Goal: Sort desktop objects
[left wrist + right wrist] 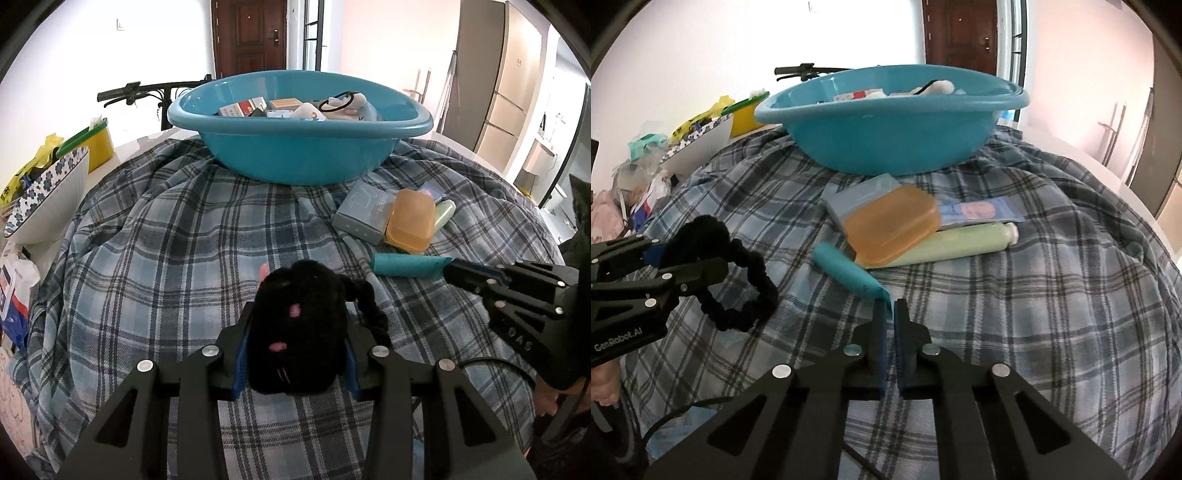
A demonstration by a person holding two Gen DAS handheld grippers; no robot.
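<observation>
My left gripper (pixel 295 332) is shut on a black plush toy (pixel 299 325) with a black scrunchie loop (pixel 746 291) hanging from it, just above the plaid cloth; it also shows in the right wrist view (pixel 653 262). My right gripper (pixel 890 310) is shut on the flat crimped end of a teal tube (pixel 849 273) that lies on the cloth; it also shows in the left wrist view (pixel 454 273), where the tube (pixel 406 266) lies to its left. A blue basin (pixel 299 147) with several items inside stands at the back.
An orange case (pixel 894 225), a grey box (pixel 860 195), a pale green tube (pixel 960 240) and a blue packet (pixel 979 212) lie in a pile in front of the basin. A flower-patterned bowl (pixel 48 192), a yellow box (pixel 98 144) and bags crowd the left edge.
</observation>
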